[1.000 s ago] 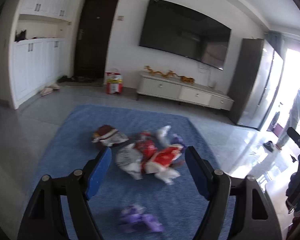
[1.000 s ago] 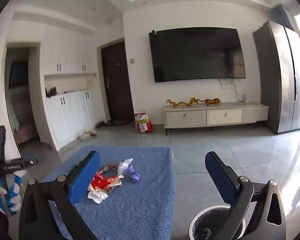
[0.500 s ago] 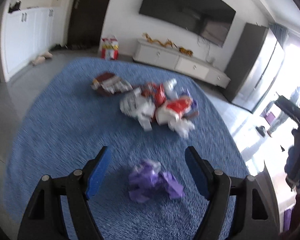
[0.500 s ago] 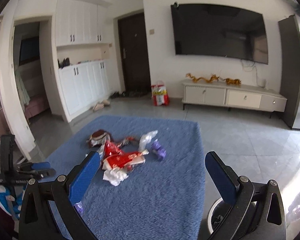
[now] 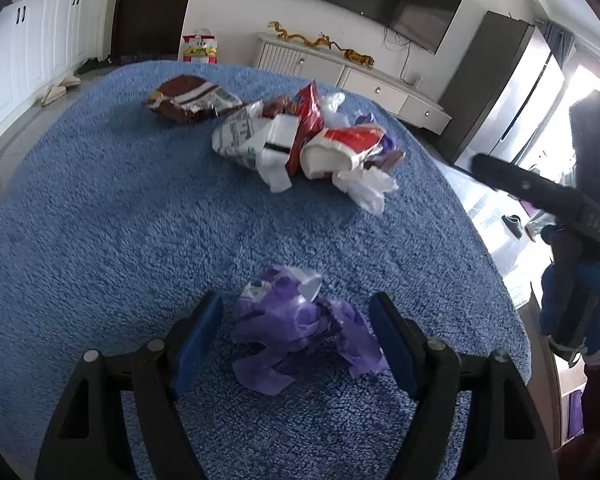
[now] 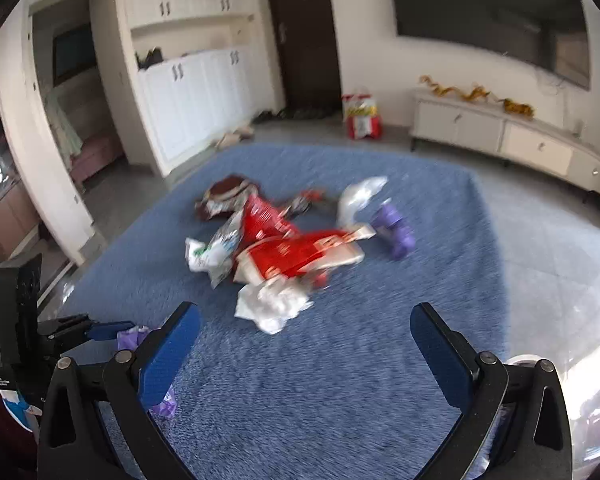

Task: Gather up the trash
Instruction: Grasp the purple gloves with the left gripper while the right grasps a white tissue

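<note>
A crumpled purple wrapper (image 5: 296,320) lies on the blue rug (image 5: 100,220) between the blue pads of my left gripper (image 5: 296,308), which is open; the pads stand clear of it on both sides. Farther back sits a pile of red and white wrappers (image 5: 324,144), with a brown packet (image 5: 188,98) to its left. My right gripper (image 6: 306,316) is open and empty just above the rug (image 6: 340,380), near a white crumpled piece (image 6: 272,304) at the front of the red packets (image 6: 292,252). A second purple wrapper (image 6: 396,228) lies to their right.
The white rim of a bin (image 6: 520,358) shows beside the right finger, off the rug's edge. A low white TV cabinet (image 6: 500,136) and a red bag (image 6: 362,118) stand along the far wall. White cupboards (image 6: 196,100) line the left. Grey tiles surround the rug.
Both grippers sank and tipped down toward the rug. The purple wrapper came up between the left fingers. The right gripper swung in closer to the pile.
</note>
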A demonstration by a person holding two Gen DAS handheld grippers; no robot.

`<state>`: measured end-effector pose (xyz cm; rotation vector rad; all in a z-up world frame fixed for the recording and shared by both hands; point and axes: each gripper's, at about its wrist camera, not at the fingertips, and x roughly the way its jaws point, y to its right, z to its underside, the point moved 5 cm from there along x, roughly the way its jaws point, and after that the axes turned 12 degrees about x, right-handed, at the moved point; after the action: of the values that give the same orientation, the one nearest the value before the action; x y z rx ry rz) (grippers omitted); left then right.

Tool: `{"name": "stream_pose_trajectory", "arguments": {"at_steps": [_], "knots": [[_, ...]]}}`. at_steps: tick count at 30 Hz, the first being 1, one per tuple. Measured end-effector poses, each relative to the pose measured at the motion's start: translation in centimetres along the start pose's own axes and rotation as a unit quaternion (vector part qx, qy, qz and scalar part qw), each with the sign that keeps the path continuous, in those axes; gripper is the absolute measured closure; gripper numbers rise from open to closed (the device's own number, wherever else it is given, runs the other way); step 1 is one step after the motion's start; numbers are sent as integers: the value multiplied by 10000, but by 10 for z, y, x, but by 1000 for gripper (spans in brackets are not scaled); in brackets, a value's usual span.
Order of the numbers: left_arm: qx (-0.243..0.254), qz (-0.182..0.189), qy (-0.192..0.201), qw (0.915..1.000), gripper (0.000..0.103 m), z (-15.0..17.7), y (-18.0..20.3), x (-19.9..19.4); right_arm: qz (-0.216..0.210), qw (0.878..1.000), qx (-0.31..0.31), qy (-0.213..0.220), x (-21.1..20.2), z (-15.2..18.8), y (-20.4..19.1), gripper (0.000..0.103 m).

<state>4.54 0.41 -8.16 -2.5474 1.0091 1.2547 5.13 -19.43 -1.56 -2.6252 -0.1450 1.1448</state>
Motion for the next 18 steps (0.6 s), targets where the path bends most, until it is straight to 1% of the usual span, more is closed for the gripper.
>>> {"name": "stream_pose_trajectory", "arguments": {"at_steps": [3,5,8,9,11,12,14,15,18], "knots": [[-52,20,-69,10000,33,4,-2,4,-111,9995,-148,-250,22,5,-13,14],[-88,58,-94,9999,35,6,-3,7,-154,9990,-236,-342,33,7,-20,27],[-50,119,-53,9999,42,7,-2,6,-166,9978,-471,-434,48,8,-33,31],[-34,111,-44,9999,43,7,-1,6,-135,9974,-548,-447,52,9,-36,32],[8,82,-24,10000,43,8,0,6,-94,9966,-631,-515,62,10,-40,39],[1,86,-12,10000,44,8,-1,7,-85,9965,-628,-544,66,10,-40,41],[-30,93,22,9999,45,9,-2,6,-35,9962,-621,-608,74,12,-41,47],[-39,93,30,9999,45,9,-2,6,18,9960,-624,-644,79,12,-40,48],[-39,33,44,10000,48,9,-1,5,122,9956,-589,-717,86,15,-34,56]]}}
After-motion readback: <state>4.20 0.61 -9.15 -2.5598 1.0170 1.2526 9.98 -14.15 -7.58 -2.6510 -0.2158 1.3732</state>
